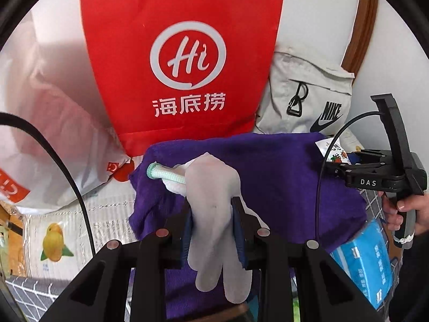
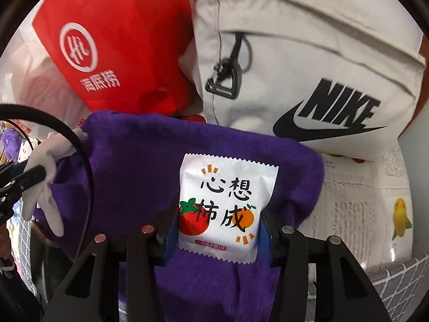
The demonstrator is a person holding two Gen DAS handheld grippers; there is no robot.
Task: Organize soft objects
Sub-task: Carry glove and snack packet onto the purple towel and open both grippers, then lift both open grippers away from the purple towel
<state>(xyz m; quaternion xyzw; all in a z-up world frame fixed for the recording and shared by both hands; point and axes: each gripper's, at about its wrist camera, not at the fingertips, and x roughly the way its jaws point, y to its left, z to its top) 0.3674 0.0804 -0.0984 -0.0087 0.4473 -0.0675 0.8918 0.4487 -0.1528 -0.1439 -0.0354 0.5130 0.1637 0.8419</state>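
My left gripper [image 1: 211, 222] is shut on a white glove [image 1: 214, 187] with a green-striped cuff, held above a purple towel [image 1: 268, 171]. The glove also shows at the left of the right wrist view [image 2: 43, 177]. My right gripper [image 2: 218, 230] is shut on a white sachet [image 2: 225, 209] printed with a tomato and an orange, over the same purple towel [image 2: 134, 166]. The right gripper shows in the left wrist view [image 1: 337, 169] at the towel's right edge, held by a hand.
A red Haidilao bag [image 1: 182, 53] and a beige Nike bag [image 1: 308, 102] stand behind the towel. A translucent plastic bag [image 1: 53, 134] lies left. A blue tissue pack [image 1: 367, 263] lies right. A white pack with a yellow fruit print [image 1: 53, 238] sits lower left.
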